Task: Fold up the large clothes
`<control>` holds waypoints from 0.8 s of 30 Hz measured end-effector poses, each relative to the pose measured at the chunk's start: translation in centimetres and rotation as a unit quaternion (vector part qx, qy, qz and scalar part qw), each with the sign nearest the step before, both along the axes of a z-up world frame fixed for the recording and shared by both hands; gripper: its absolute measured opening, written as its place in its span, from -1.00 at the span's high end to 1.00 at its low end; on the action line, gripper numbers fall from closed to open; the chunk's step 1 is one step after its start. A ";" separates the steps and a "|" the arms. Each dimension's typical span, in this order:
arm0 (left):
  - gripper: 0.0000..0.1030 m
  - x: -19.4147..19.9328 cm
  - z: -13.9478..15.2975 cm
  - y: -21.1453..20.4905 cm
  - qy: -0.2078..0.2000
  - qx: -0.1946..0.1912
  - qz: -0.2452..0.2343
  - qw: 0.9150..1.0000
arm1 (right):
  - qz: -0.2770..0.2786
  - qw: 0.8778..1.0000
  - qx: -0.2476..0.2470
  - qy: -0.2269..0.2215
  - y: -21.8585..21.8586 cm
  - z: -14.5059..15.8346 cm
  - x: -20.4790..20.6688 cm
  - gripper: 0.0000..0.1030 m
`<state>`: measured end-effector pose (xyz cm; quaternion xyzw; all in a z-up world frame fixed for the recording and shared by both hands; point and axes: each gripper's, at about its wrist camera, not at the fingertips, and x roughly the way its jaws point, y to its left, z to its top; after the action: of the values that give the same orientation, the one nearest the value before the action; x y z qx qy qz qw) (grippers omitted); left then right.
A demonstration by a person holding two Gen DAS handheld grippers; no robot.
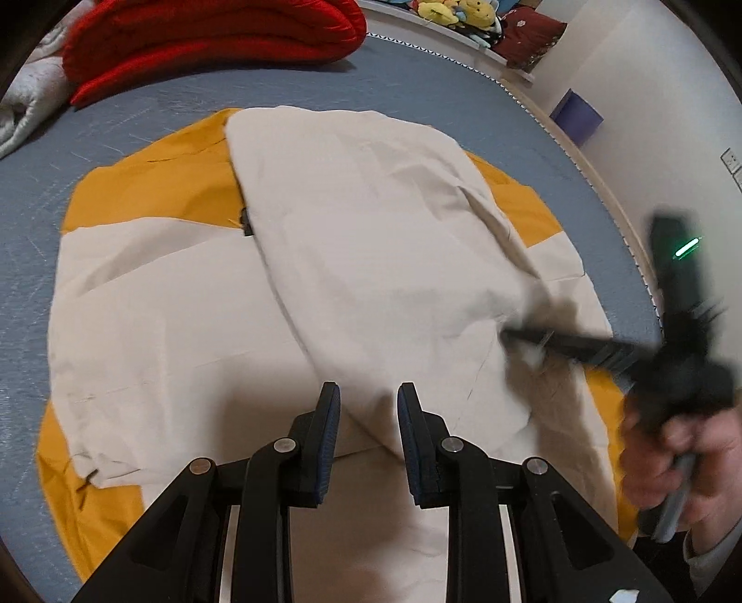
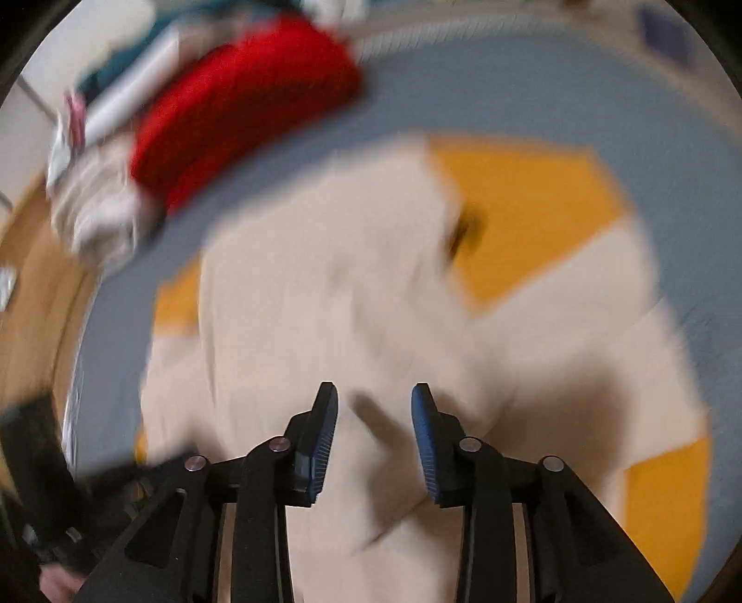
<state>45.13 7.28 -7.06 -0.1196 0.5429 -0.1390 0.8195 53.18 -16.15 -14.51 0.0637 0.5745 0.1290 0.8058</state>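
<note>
No readable text, label, brand or number in either of my views. The only sign is a short green light bar (image 1: pixel 687 247) glowing on the black body of my right gripper (image 1: pixel 524 341), seen from my left wrist; no characters on it. The red cushion (image 1: pixel 528 32) at the far edge has a pale emblem, too small to read. The right wrist view is motion-blurred throughout; nothing legible there.
</note>
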 end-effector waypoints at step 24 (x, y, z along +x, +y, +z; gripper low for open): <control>0.56 -25.3 15.6 9.3 -0.171 0.008 0.108 0.979 | -0.035 0.931 -0.075 -0.355 -8.5 25.6 -25.5 0.31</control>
<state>19.79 16.53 8.49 -0.1453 0.3795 -0.0642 0.9114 27.73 -24.61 11.08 -0.0268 0.2560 0.0715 0.9637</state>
